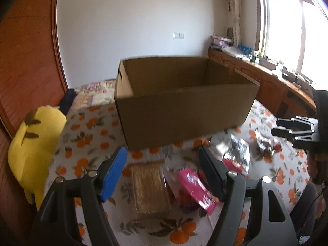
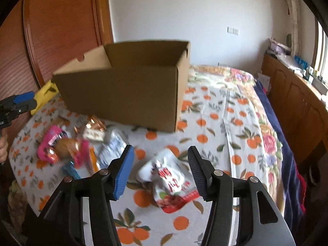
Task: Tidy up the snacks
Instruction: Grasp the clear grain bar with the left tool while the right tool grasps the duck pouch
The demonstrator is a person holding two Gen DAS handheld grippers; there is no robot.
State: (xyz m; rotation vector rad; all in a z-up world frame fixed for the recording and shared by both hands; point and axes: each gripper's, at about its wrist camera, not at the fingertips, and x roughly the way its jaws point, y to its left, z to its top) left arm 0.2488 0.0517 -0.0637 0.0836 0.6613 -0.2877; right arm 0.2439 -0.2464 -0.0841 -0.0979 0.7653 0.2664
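An open brown cardboard box (image 1: pixel 184 100) stands on an orange-print sheet (image 1: pixel 88 139); it also shows in the right wrist view (image 2: pixel 123 90). My left gripper (image 1: pixel 162 153) is open and empty above a tan cracker pack (image 1: pixel 149 188) and a pink snack bag (image 1: pixel 194 186). A silver packet (image 1: pixel 237 151) lies to the right. My right gripper (image 2: pixel 161 153) is open and empty over a white and red pouch (image 2: pixel 170 182). A pile of snacks (image 2: pixel 67 147) lies to its left. The right gripper also shows in the left wrist view (image 1: pixel 274 126), and the left gripper in the right wrist view (image 2: pixel 32 99).
A yellow plush toy (image 1: pixel 34 143) lies at the sheet's left edge by a wooden headboard (image 1: pixel 24 61). A wooden cabinet (image 2: pixel 295 102) with clutter runs along the right under a window. A floral quilt (image 2: pixel 266 139) covers the bed's right side.
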